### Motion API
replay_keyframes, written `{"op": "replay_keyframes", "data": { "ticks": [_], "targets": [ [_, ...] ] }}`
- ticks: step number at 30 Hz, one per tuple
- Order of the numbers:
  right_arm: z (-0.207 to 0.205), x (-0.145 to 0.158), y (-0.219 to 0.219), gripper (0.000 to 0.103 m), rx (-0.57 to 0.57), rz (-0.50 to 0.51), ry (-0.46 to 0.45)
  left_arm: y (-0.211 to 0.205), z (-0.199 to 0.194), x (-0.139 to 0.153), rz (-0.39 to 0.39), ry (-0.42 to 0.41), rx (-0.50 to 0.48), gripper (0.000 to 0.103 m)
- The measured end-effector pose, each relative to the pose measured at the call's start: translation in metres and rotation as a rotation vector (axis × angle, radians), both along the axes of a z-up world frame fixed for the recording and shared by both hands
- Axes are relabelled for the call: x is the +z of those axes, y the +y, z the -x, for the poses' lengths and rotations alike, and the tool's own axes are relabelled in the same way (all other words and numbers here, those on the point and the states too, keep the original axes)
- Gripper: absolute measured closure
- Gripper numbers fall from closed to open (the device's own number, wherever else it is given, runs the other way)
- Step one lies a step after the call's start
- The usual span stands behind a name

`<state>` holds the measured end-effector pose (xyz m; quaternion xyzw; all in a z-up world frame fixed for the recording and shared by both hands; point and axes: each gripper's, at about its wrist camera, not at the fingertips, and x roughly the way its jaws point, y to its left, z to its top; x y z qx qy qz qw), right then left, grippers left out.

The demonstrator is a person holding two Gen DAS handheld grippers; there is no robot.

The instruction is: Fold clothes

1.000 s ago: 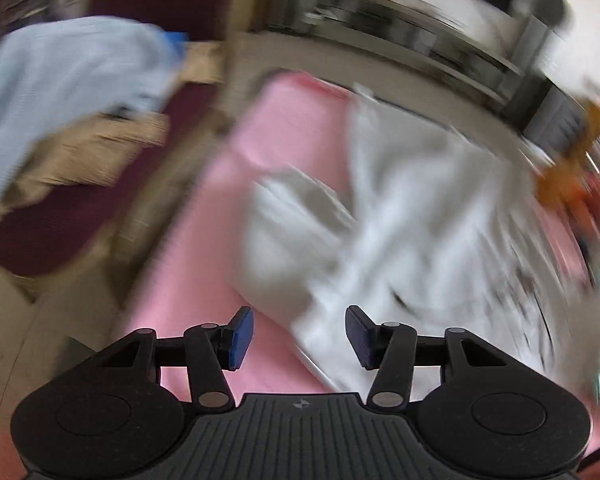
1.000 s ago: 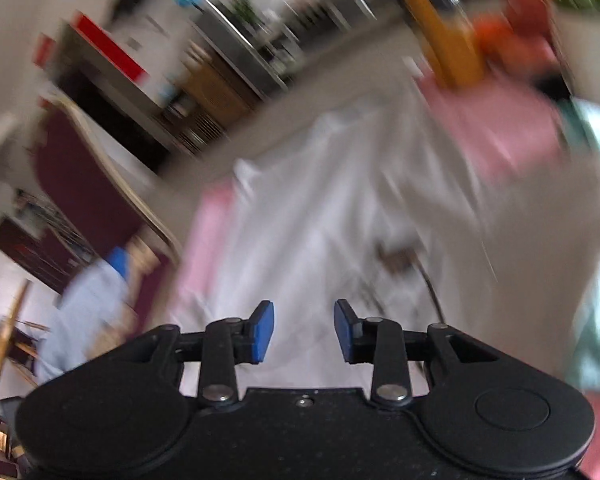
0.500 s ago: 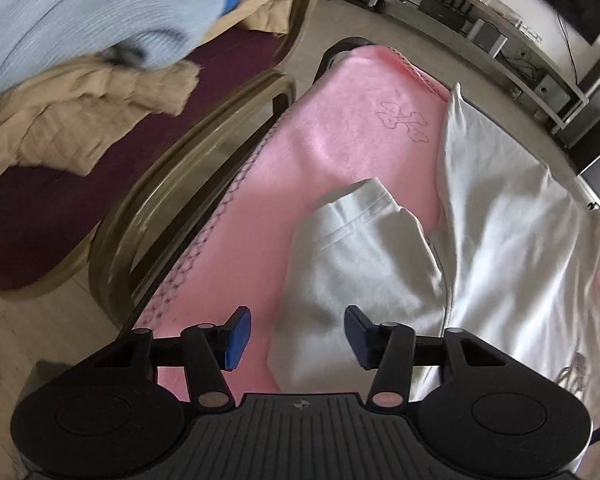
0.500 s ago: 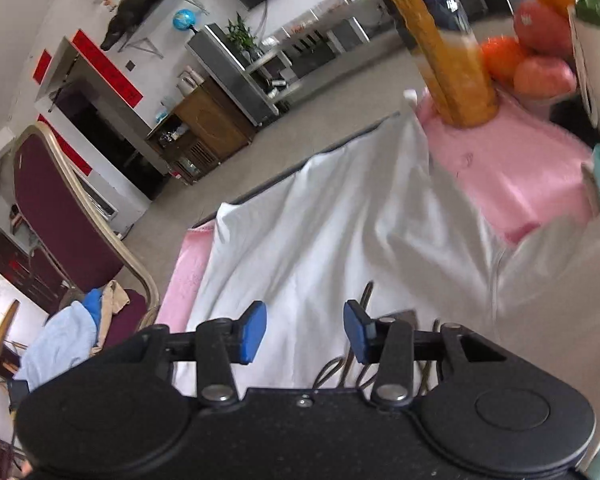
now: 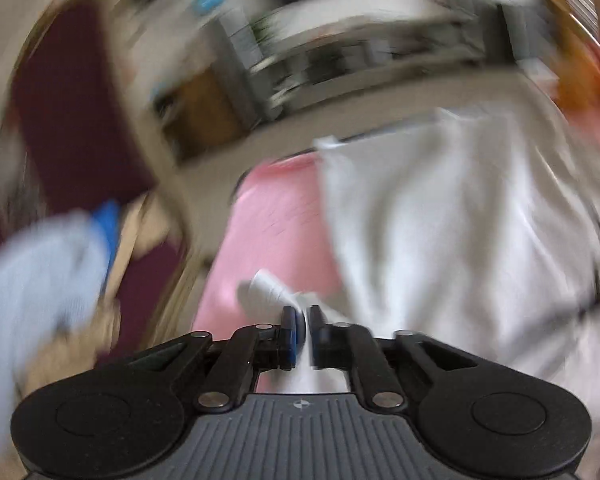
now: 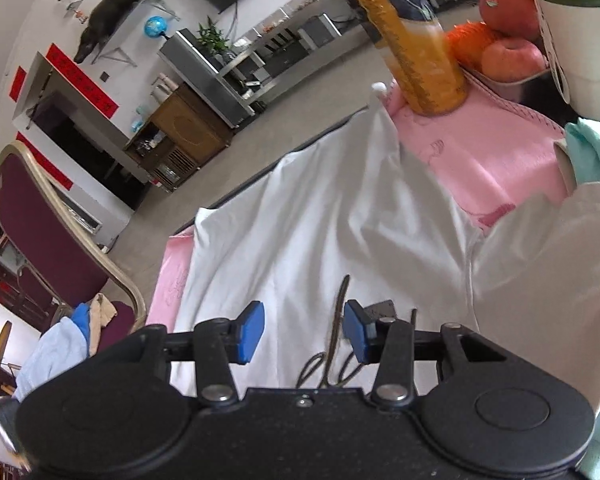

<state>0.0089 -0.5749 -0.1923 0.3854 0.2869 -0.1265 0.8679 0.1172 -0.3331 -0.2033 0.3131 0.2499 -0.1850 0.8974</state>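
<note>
Leftward, left gripper [image 5: 303,330] is clamped on a sleeve [image 5: 268,288] of the white shirt [image 6: 300,232] spread over the pink surface [image 6: 480,156]; right gripper [image 6: 304,332] hovers apart above it. Sleeve fold underway; next, carry it inward.

My left gripper [image 5: 303,330], spread wide half a second ago, has now clamped on the white shirt's [image 5: 440,216] sleeve [image 5: 266,286] and swings up, blurring its view.

Pink cloth [image 6: 480,152] bears white shirt [image 6: 300,220], bottle [image 6: 420,60].
</note>
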Motion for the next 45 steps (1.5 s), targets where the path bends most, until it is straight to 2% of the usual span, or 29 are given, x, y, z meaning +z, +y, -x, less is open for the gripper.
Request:
{"op": "replay_keyframes", "data": {
  "ticks": [1,4,6,7,8,9,10,12,14,16,18,21,27,29,32,34,38,40,42,45],
  "targets": [
    [0.000,0.000,0.000,0.060,-0.001,0.002,0.002,-0.005,0.008,-0.007,-0.028,0.013,-0.030,0.071],
    [0.000,-0.001,0.000,0.059,-0.003,0.006,0.007,-0.018,0.030,-0.026,-0.104,0.049,-0.111,0.067],
    [0.001,-0.001,-0.001,0.059,-0.005,0.010,0.010,-0.009,0.036,-0.018,-0.069,0.064,-0.097,0.062],
    [0.001,-0.001,-0.001,0.059,-0.006,0.011,0.012,0.000,0.036,-0.008,-0.022,0.072,-0.083,0.057],
    [0.001,-0.001,-0.001,0.058,-0.006,0.013,0.013,0.010,0.034,0.001,0.034,0.084,-0.063,0.056],
    [0.001,-0.001,-0.001,0.058,-0.007,0.015,0.015,0.025,0.025,0.012,0.122,0.117,-0.022,0.053],
    [0.001,-0.001,-0.001,0.058,-0.008,0.016,0.017,0.039,0.016,0.022,0.210,0.150,0.019,0.047],
    [0.001,-0.002,-0.001,0.057,-0.008,0.019,0.019,0.078,-0.009,0.035,0.424,0.264,0.144,0.045],
    [0.001,-0.002,-0.001,0.057,-0.007,0.020,0.019,0.115,-0.042,0.030,0.620,0.426,0.300,0.054],
    [0.001,-0.002,-0.001,0.056,-0.005,0.023,0.021,0.147,-0.071,0.010,0.791,0.604,0.448,0.062],
    [0.000,-0.002,-0.001,0.055,-0.005,0.023,0.021,0.160,-0.086,-0.009,0.874,0.713,0.533,0.072],
    [0.000,-0.004,-0.001,0.053,-0.004,0.013,0.020,0.155,-0.089,-0.011,0.880,0.714,0.535,0.074],
    [-0.002,-0.004,0.002,0.051,0.004,0.021,0.026,0.146,-0.094,-0.017,0.891,0.717,0.538,0.071],
    [-0.002,-0.004,0.002,0.051,0.006,0.020,0.027,0.143,-0.096,-0.019,0.895,0.718,0.538,0.074],
    [-0.002,-0.005,0.003,0.050,0.007,0.021,0.028,0.139,-0.098,-0.021,0.899,0.717,0.538,0.081],
    [-0.003,-0.004,0.003,0.050,0.009,0.025,0.030,0.137,-0.097,-0.018,0.887,0.700,0.526,0.092],
    [-0.003,-0.004,0.004,0.049,0.007,0.032,0.034,0.134,-0.093,-0.014,0.871,0.688,0.498,0.097],
    [-0.003,-0.004,0.004,0.048,0.003,0.032,0.035,0.134,-0.092,-0.014,0.868,0.685,0.494,0.103],
    [-0.002,-0.005,0.003,0.048,0.000,0.033,0.036,0.135,-0.089,-0.011,0.846,0.656,0.505,0.103],
    [-0.002,-0.004,0.003,0.048,-0.006,0.036,0.036,0.136,-0.080,0.007,0.774,0.541,0.532,0.103]
  ]
}}
